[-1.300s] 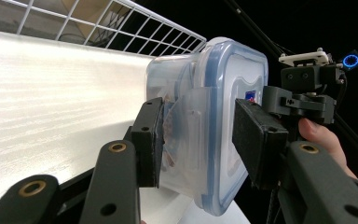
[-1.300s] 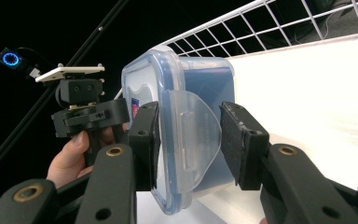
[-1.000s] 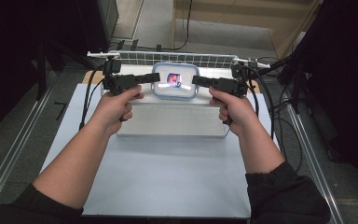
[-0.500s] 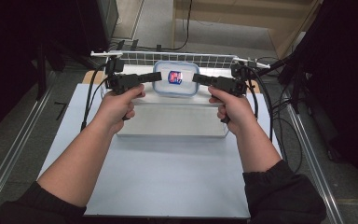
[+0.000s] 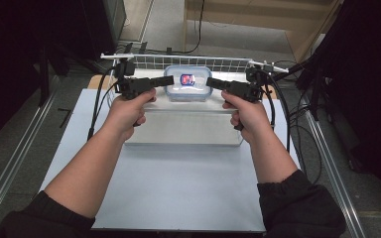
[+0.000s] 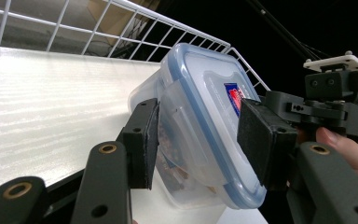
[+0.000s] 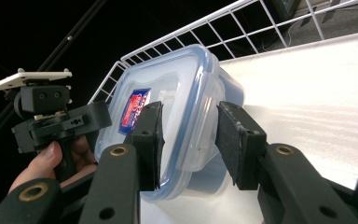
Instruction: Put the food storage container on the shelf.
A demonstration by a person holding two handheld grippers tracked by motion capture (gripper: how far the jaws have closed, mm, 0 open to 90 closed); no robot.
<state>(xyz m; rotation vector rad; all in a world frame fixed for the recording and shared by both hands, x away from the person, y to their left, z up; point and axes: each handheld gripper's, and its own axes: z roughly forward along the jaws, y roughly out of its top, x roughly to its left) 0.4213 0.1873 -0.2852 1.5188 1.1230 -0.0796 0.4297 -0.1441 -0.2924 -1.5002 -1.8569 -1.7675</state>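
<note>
At the upper centre of the frame, your left tool (image 5: pixel 167 79) and right tool (image 5: pixel 212 82) flank a clear lidded container (image 5: pixel 187 84). Both tools are released, each straddling a side latch, apparently to unclip the lid.

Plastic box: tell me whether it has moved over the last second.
Cannot tell. In the high view the plastic box sits just before the wire rack, between both grippers, as earlier; any shift is too slight to judge.

container (image 5: pixel 187 84): shifted toward 12 o'clock, now beside wire rack (image 5: pixel 198 63) | left hand-held gripper (image 5: pixel 169 79): moved with it toward 12, jaws astride its 9 o'clock edge | right hand-held gripper (image 5: pixel 210 82): likewise, jaws astride its 3 o'clock edge
</note>
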